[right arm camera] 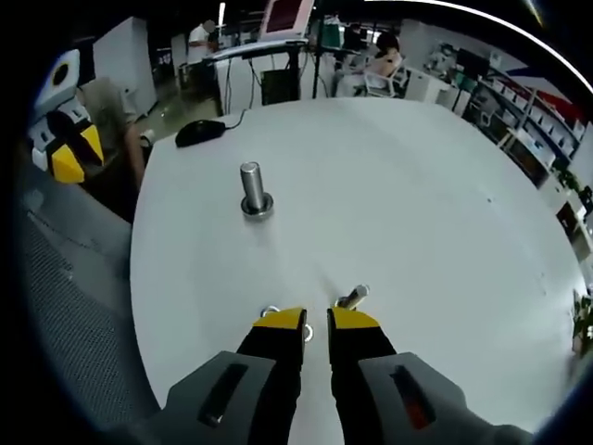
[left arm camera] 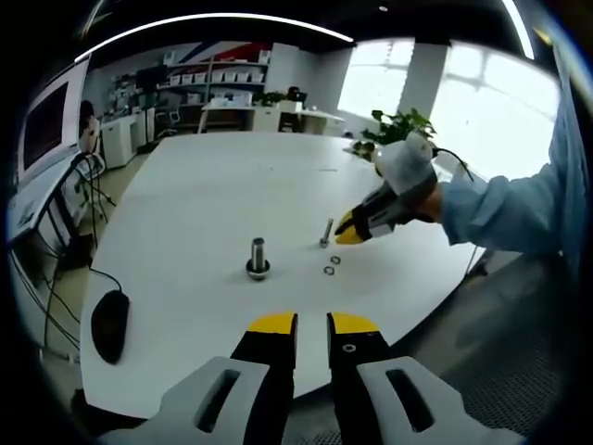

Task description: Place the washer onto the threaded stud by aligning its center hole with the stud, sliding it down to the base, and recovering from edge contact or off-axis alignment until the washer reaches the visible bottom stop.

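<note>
**Task Status: Washer Not Yet Seated**

The large stud [left arm camera: 258, 257] stood upright on the white table [left arm camera: 204, 204] with a ring at its base; whether that ring was a washer could not be determined. Two loose washers [left arm camera: 332, 265] lay beside a small bolt [left arm camera: 326, 232]. The right gripper [right arm camera: 317, 320] hovered over them, jaws slightly parted, holding nothing visible. The left gripper [left arm camera: 312, 324] waited at the table edge, jaws narrowly apart and empty. Pick-up, alignment and seating remained.
</note>
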`<state>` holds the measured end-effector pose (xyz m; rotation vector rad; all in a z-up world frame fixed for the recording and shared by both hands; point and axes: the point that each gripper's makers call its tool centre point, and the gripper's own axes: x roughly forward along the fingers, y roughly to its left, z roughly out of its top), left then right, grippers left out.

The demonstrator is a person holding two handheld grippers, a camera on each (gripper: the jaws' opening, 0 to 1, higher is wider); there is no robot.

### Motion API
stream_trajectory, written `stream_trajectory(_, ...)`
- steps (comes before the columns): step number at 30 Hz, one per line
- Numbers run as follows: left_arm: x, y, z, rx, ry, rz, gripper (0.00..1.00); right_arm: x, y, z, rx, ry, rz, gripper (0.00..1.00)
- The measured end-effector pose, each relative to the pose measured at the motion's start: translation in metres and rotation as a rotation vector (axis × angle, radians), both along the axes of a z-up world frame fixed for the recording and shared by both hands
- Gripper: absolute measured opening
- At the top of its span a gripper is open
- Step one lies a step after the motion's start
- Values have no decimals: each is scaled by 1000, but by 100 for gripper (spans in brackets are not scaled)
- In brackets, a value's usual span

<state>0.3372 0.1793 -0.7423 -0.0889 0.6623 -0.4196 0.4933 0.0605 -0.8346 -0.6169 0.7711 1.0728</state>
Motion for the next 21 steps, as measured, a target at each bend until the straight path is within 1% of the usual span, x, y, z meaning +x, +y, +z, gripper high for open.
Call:
stream_trajectory(3, 1, 2, 2, 10, -13, 7, 10, -5, 1, -3, -2, 16, 9, 12)
stream_trajectory(9, 1, 1, 1, 4, -5, 2, 10, -12, -1, -14, -29, 49, 26, 13)
stream_trajectory(21, 1, 1, 0, 5, -4, 5, 10, -14, -10, -29, -67, 72, 23, 15)
